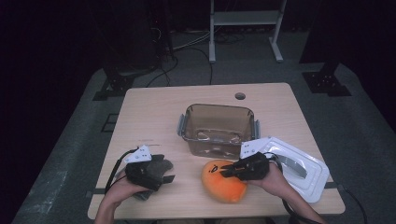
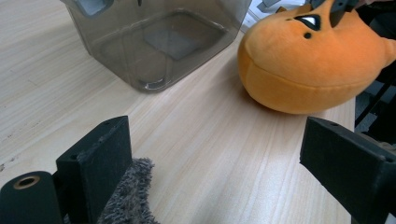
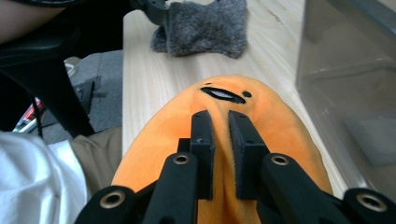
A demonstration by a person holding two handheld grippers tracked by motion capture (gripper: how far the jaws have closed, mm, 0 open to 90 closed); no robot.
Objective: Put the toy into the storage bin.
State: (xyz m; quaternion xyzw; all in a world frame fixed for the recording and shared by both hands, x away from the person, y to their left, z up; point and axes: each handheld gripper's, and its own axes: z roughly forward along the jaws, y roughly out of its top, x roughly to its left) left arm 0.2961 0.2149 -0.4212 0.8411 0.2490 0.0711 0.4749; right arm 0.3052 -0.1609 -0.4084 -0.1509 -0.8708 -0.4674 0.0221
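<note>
At the near edge of the pale wooden bench (image 1: pixel 154 107), our right hand-held gripper (image 1: pixel 227 171) has its jaws pinched on a fold of the round orange plush toy (image 1: pixel 223 182), which lies just in front of the clear smoky plastic container (image 1: pixel 217 129). Left of the toy, our left hand-held gripper (image 1: pixel 169 178) stands wide open over the grey fuzzy cloth (image 2: pixel 130 198). The container looks empty; its white lid (image 1: pixel 292 167) lies to its right.

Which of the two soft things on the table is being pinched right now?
The orange plush toy: the right gripper has its jaws closed on a fold of its fabric. The grey furry one lies beside the left gripper, whose jaws stand wide open.
</note>
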